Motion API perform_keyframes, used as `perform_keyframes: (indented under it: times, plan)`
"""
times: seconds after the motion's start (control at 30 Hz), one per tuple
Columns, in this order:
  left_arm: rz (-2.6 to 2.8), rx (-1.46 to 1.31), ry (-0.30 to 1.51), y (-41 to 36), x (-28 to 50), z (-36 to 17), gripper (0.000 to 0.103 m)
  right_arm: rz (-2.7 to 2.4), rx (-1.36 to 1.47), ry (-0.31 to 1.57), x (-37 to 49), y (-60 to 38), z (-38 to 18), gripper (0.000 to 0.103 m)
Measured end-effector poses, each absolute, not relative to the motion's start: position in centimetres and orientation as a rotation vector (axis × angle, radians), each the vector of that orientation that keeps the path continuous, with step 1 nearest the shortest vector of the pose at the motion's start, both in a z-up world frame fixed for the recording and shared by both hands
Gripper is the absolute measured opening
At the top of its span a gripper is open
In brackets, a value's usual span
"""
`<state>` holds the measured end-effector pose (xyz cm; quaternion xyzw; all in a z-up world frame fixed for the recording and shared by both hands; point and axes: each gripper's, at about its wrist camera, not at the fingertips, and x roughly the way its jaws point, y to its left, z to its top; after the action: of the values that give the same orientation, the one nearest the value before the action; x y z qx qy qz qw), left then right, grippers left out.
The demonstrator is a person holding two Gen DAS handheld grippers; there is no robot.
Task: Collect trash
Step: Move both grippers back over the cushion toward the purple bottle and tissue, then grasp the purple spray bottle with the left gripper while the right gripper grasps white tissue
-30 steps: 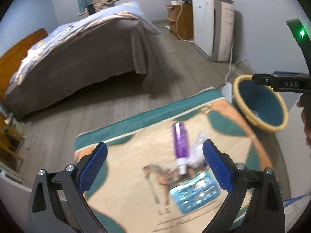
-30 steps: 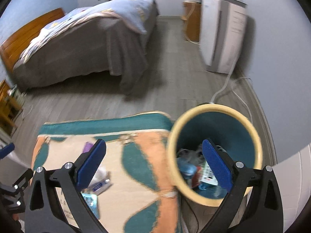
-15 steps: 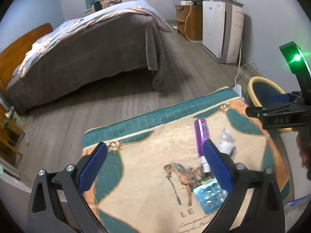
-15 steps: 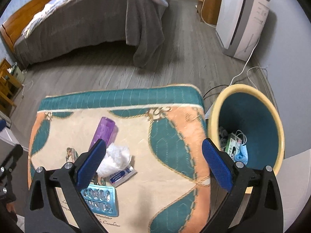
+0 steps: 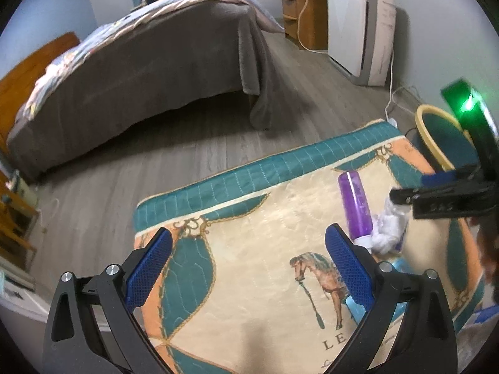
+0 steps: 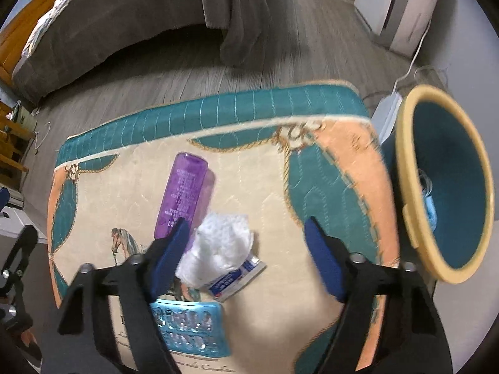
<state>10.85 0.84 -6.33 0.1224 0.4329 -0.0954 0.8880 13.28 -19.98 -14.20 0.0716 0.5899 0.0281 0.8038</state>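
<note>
On the patterned cloth (image 6: 327, 187) lie a purple bottle (image 6: 184, 193), a crumpled white tissue (image 6: 221, 243), a small blue-and-white sachet (image 6: 237, 277) and a blue blister pack (image 6: 190, 327). My right gripper (image 6: 248, 249) points steeply down over the tissue. Its jaws are closing with the tissue between them, and the right pad (image 6: 321, 258) stands apart from it. My left gripper (image 5: 249, 268) is open above the cloth, left of the bottle (image 5: 357, 205) and tissue (image 5: 389, 230), with nothing between its fingers. The yellow-rimmed teal bin (image 6: 408, 168) stands to the right of the table.
A bed with a grey cover (image 5: 149, 87) stands across the wooden floor. A white appliance (image 5: 358, 28) and a wooden cabinet (image 5: 299, 12) line the far wall. A white cable and power strip (image 6: 386, 109) lie on the floor beside the bin (image 5: 419, 121), which holds some trash.
My right gripper has swung from above the bin to over the tissue, sunk lower, and its jaws have narrowed. My left gripper has drifted left and down over the cloth.
</note>
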Motion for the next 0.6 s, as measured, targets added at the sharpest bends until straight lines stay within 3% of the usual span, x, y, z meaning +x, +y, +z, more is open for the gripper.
perform_keyframes:
  times: [0.07, 0.13, 0.2, 0.6]
  plan:
    - [-0.200, 0.235, 0.908, 1.1, 10.9, -6.4, 0.097, 0.072, 0.148, 1.285, 13.4, -19.5, -14.8, 0.054]
    - [-0.211, 0.221, 0.922, 0.9, 10.9, -6.7, 0.097, 0.090, 0.161, 1.301, 13.5, -19.3, -15.2, 0.022]
    - [-0.216, 0.240, 0.925, 0.5, 10.9, -7.0, 0.097, 0.094, 0.172, 1.294, 13.5, -19.5, -14.8, 0.008]
    - [-0.323, 0.261, 0.963, -5.1, 11.2, -10.2, 0.097, 0.072, 0.204, 1.133, 13.4, -23.4, -9.6, 0.005]
